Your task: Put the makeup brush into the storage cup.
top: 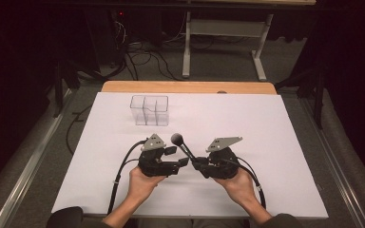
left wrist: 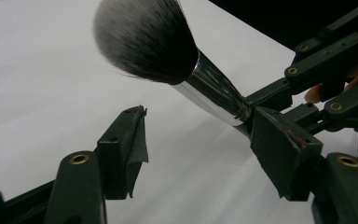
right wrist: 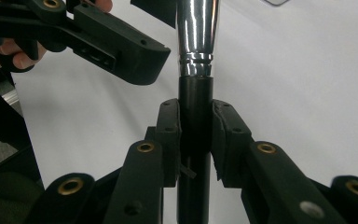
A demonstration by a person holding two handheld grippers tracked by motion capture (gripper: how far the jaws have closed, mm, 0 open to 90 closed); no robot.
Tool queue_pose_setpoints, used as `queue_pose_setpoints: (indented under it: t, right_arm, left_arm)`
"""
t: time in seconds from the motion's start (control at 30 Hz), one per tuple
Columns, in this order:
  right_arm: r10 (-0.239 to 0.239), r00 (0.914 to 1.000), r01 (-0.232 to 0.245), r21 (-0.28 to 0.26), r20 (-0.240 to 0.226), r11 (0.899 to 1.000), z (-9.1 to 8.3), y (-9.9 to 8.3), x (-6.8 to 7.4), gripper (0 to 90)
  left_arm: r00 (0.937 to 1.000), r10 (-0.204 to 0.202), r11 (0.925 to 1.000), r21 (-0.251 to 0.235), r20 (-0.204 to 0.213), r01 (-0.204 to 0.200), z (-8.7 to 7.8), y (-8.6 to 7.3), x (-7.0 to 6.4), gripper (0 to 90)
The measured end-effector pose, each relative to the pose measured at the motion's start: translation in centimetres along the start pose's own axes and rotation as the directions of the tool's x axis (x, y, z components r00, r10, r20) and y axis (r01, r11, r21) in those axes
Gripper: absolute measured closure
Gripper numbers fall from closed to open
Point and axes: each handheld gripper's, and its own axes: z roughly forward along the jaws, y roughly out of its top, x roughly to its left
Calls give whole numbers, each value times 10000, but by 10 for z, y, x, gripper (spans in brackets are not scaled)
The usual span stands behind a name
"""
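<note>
Left hand-held gripper [top: 177, 156]: black linkage frame, brass-coloured pivot pins, grey three-cornered plate on top; held at about 7 o'clock from the worktop's centre. Jaws stand wide apart. In the left gripper view the brush ferrule runs past the inner face of one pad; I cannot tell whether it touches. The other pad is well clear.

Clear organiser [top: 149, 109]: transparent plastic box, straight walls, inner dividers making several compartments; stands upright at about 11 o'clock on the worktop, well apart from both grippers.

Worktop [top: 266, 142]: flat, matte white sheet; a wooden edge shows along the far side.

Makeup brush [top: 182, 145]: round, soft, domed head of dark bristles with pale tips, polished silvery tapered ferrule, smooth black cylindrical handle. Lies between the two grippers near the worktop's centre, head pointing to about 11 o'clock.

Right hand-held gripper [right wrist: 195, 135]: same build. Jaws closed to the width of the black handle, pads pressed on both sides just below the ferrule.
</note>
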Motion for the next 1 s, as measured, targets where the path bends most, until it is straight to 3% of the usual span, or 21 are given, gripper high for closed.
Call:
queue_pose_setpoints:
  t: [0.77,1.0]
  right_arm:
    - [-224,9997,224,18,-109,9997,9,3,10,766]
    - [-317,9994,317,7,-127,9995,9,3,11,765]
  left_arm:
    - [9996,-112,9999,-32,241,113,0,0,-4,480]
    - [9997,-80,9996,-267,249,87,-1,-1,-6,504]
